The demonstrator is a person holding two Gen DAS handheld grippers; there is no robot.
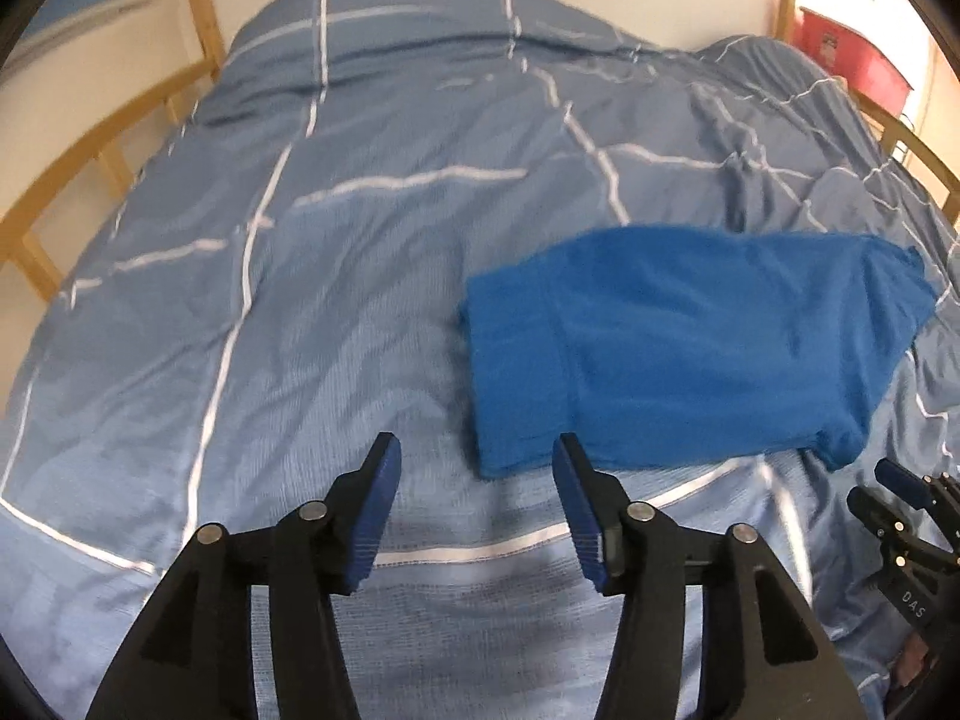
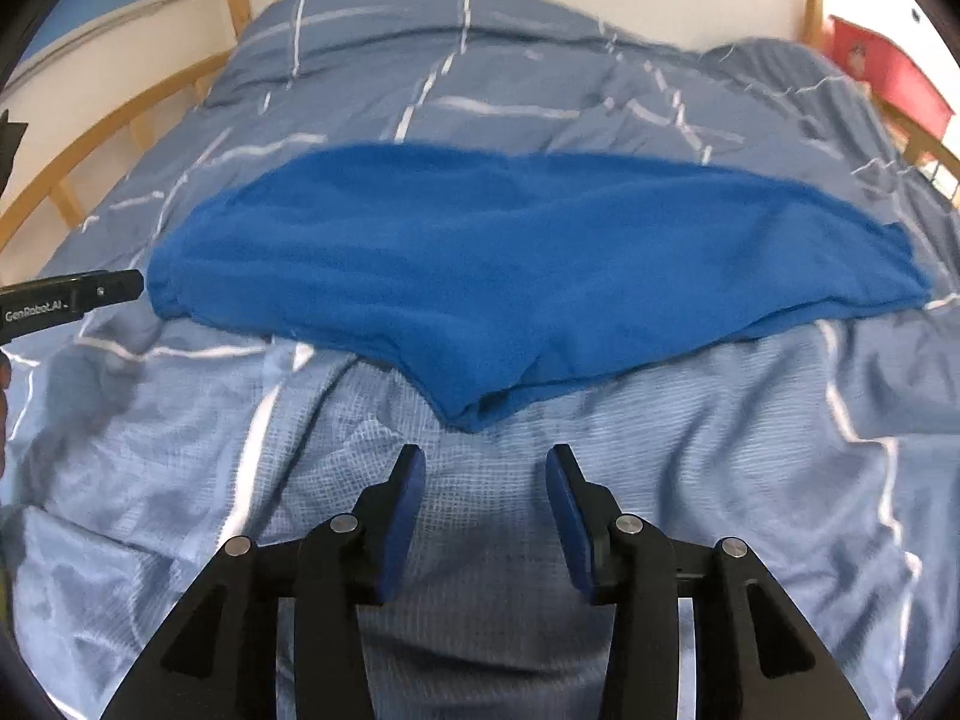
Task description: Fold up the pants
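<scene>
The bright blue pants [image 1: 678, 348] lie folded in a flat oblong on the bed, right of centre in the left wrist view and across the middle of the right wrist view [image 2: 516, 276]. My left gripper [image 1: 477, 450] is open and empty, just short of the pants' near left corner. My right gripper [image 2: 486, 462] is open and empty, just short of the pants' near edge. The right gripper also shows at the lower right of the left wrist view [image 1: 906, 510]. The left gripper's body reaches to the pants' left end in the right wrist view [image 2: 72, 297].
The bed has a light blue duvet [image 1: 300, 312] with white stripes, rumpled at the right. A wooden bed frame [image 1: 84, 144] curves along the left side and the back. A red box [image 1: 852, 54] stands at the far right by the wall.
</scene>
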